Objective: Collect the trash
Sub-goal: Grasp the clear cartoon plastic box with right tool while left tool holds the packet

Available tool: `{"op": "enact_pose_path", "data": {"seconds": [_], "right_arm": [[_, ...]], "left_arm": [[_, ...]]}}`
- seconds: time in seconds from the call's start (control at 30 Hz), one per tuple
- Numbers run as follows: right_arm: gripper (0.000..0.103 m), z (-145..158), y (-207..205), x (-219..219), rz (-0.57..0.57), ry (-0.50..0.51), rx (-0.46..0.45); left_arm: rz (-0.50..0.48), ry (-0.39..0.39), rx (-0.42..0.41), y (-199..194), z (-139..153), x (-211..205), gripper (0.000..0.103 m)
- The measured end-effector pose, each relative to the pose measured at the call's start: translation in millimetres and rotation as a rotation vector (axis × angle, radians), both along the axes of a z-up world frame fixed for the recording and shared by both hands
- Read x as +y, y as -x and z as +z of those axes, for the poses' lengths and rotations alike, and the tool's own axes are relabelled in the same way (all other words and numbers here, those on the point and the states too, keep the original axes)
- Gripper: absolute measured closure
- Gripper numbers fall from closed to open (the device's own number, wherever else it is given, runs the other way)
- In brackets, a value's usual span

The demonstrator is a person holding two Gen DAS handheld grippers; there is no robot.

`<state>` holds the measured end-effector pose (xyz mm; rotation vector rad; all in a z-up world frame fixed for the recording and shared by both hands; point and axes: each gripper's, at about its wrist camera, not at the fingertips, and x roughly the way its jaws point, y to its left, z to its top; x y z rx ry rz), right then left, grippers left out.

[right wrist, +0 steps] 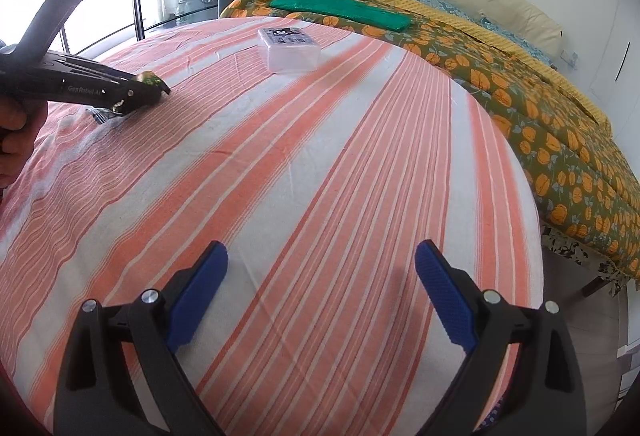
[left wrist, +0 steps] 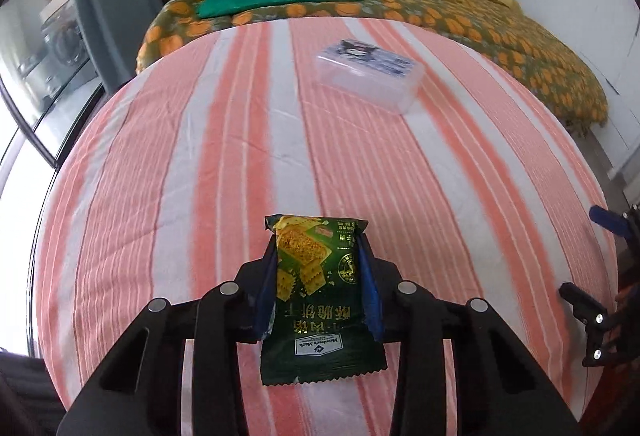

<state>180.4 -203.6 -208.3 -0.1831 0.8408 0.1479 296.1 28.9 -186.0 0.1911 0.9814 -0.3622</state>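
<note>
My left claw [left wrist: 320, 288] is clamped on the wrapper [left wrist: 320, 300] by its middle, near the table's [left wrist: 200, 140] edge. Light, crinkly, slippery stuff. Right claw [right wrist: 320, 288] gapes empty.

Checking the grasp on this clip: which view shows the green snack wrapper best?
The left wrist view: the wrapper fills the middle, print readable, pinched between the left gripper's blue pads. In the right wrist view only a green sliver shows at that gripper's tip, far off at the left edge.
</note>
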Motion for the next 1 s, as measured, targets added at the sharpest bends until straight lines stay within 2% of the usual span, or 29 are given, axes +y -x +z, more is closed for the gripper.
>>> {"op": "enact_pose_path", "data": {"seconds": [0.07, 0.1, 0.2, 0.23, 0.33, 0.43, 0.57, 0.8, 1.0], "right_arm": [[0.011, 0, 0, -1, 0.0, -0.001, 0.002], [0.011, 0, -1, -2, -0.001, -0.008, 0.006], [0.011, -2, -8, -10, 0.008, -0.073, 0.052], [0.011, -2, -12, -12, 0.014, -0.098, 0.073], [0.011, 0, -31, -18, 0.03, -0.136, 0.115], [0.011, 11, -63, -15, 0.075, -0.124, 0.099], [0.01, 26, -124, 4, 0.156, -0.117, 0.075], [0.01, 20, -221, 44, 0.14, -0.18, 0.141], [0.011, 8, -247, 63, 0.125, -0.123, 0.164]], "left_arm": [[0.018, 0.024, 0.006, 5, -1, 8, 0.063], [0.022, 0.031, 0.004, 7, -2, 11, 0.057], [0.052, 0.025, -0.018, 14, -4, 19, 0.027], [0.057, 0.02, -0.022, 14, -6, 19, 0.025], [0.052, -0.019, -0.044, 20, -10, 16, 0.02], [0.07, -0.004, -0.044, 19, -12, 19, 0.017], [0.084, -0.013, -0.04, 18, -13, 20, 0.013], [0.089, -0.005, -0.034, 17, -15, 21, 0.011], [0.092, -0.003, -0.03, 16, -15, 22, 0.009]]}}
